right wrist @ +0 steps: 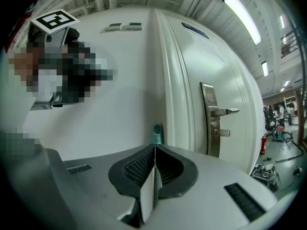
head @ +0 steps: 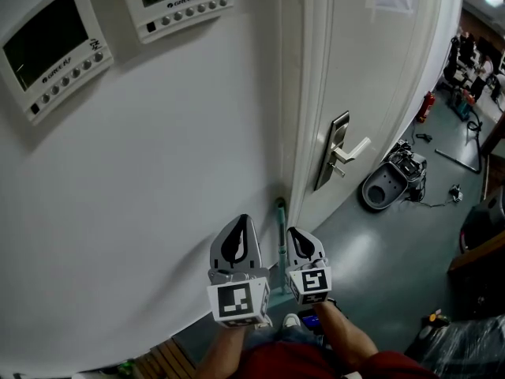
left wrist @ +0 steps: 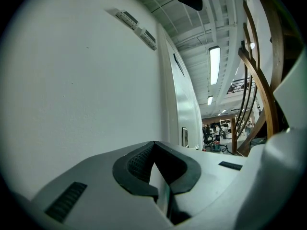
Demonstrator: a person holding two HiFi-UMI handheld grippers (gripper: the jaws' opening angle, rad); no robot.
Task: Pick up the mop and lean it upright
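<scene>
The mop shows as a slim teal handle [head: 280, 239] standing upright in the corner where the white wall meets the door frame. Its rounded top end [right wrist: 157, 134] shows just beyond my right gripper's tips. My left gripper [head: 239, 227] is to the left of the handle and my right gripper [head: 300, 238] to its right, both a little apart from it. The left gripper [left wrist: 154, 146] is shut with nothing between its pads. Equally empty, the right gripper [right wrist: 155, 148] is shut. The mop head is hidden below the grippers.
Two wall control panels [head: 51, 50] [head: 177, 2] hang on the wall above. The white door has a metal lever handle [head: 345, 152]. A grey machine [head: 392, 181] lies on the floor by the door, a red extinguisher [head: 427, 105] beyond. Wooden rails [left wrist: 259, 80] rise on the right.
</scene>
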